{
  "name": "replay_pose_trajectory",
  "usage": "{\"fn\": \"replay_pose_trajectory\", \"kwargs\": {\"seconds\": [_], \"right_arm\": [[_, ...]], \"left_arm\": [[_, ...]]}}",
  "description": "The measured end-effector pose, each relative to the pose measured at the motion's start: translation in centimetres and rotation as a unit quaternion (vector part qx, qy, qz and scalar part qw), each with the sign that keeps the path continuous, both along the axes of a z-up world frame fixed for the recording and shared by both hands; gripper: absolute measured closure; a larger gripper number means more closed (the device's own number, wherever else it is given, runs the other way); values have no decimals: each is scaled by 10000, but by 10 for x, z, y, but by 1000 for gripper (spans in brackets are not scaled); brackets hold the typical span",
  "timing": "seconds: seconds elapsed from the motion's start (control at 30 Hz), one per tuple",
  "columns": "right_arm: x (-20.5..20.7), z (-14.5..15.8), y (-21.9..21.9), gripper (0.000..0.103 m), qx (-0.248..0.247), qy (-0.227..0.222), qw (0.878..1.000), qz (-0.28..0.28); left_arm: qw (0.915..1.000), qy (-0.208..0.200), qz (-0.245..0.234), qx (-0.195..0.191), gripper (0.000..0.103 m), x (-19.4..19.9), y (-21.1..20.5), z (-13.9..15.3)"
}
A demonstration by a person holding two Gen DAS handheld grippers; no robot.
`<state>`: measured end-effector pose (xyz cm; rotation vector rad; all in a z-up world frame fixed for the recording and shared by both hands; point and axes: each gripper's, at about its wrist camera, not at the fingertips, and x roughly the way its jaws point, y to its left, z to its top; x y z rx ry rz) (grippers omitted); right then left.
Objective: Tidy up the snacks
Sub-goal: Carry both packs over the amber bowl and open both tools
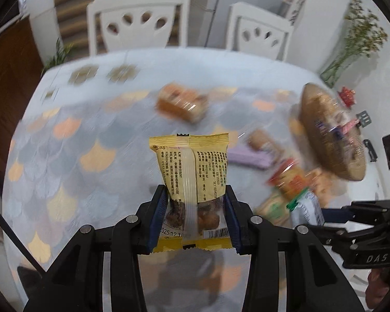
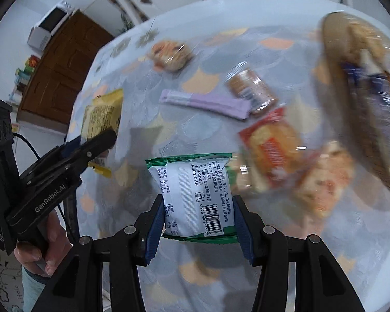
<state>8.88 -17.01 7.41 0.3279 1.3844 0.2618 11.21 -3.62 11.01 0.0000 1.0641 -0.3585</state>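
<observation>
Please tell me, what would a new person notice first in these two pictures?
First, the yellow snack packet clamped in the left gripper and the green-and-white packet clamped in the right gripper, both above the table. Then the woven basket at the right, beside scattered snacks.

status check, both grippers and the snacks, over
Left gripper shut on yellow packet. Right gripper shut on green packet. Woven basket ahead, nothing blocking.

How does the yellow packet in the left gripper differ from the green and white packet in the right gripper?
The yellow packet has a clear window showing brown snacks; the green and white packet is opaque. Its barcode is large; the yellow packet's is small. Both are held upright, lifted off the table.
</observation>
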Motion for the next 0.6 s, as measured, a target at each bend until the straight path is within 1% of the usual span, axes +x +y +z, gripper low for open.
{"fn": "replay_pose_trajectory", "kwargs": {"seconds": [0.1, 0.23, 0.4, 0.53, 0.6], "right_arm": [[-7, 20, -28, 54, 21, -199, 9996, -208], [-18, 45, -79, 54, 11, -473, 9968, -647], [-27, 65, -147, 54, 29, -657, 9898, -1267], [-31, 77, -196, 54, 7, -761, 9821, -1723], [-33, 81, -212, 54, -9, -782, 9791, -1879]], "left_arm": [[9995, -191, -179, -158, 64, -1, -28, 23], [9978, -343, -461, -326, 64, -4, -74, 47], [9945, -471, -840, -414, 64, -8, -128, 64], [9917, -505, -1103, -422, 64, -8, -167, 69], [9907, -497, -1193, -425, 64, -5, -185, 71]]}}
